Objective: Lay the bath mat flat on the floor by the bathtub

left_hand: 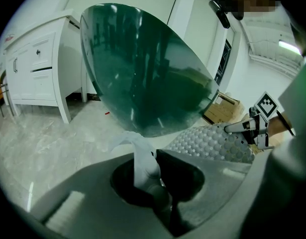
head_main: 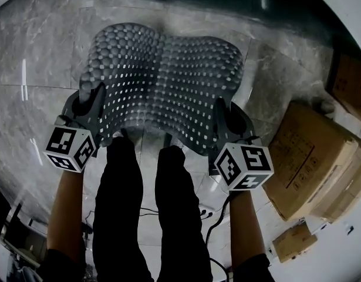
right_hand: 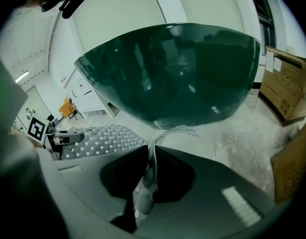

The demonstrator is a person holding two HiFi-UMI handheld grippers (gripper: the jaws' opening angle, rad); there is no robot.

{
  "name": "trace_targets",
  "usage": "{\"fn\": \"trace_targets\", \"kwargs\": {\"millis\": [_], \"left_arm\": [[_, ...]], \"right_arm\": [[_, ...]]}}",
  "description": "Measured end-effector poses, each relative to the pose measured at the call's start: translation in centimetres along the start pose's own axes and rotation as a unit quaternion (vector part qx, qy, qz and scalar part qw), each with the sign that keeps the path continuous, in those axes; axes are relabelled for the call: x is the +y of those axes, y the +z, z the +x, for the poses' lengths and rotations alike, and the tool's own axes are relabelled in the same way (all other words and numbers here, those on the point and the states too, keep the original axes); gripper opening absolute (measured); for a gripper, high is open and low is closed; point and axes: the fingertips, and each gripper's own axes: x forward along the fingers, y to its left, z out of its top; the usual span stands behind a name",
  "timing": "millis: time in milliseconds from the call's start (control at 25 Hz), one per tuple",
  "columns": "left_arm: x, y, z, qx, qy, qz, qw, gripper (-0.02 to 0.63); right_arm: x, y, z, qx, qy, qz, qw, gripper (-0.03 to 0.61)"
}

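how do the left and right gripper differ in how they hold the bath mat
The left gripper pinches the bath mat at its left near corner; the right gripper pinches its right one. Between the left fingers its edge is bunched thick; between the right fingers it is a thin strip. Both are shut on the mat's near edge.

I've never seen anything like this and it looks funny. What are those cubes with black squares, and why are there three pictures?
A person stands holding a grabbing tool in each hand. The cubes are part of those tools. One picture comes from a camera on the person's head, looking down at their legs and the marble floor. The other two come from little cameras riding on each tool. The left gripper and the right gripper each pinch the near edge of the bumpy bath mat, which is wavy, not flat yet. Cardboard boxes sit at the right.
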Motion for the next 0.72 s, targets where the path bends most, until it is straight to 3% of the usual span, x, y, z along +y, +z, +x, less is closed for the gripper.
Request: {"fn": "trace_targets", "kwargs": {"millis": [720], "left_arm": [[-1.7, 0.6, -1.6, 0.006, 0.020, 0.053, 0.9984, 0.020]], "right_arm": [[-1.3, -1.1, -0.7, -0.012, 0.035, 0.014, 0.999, 0.055]]}}
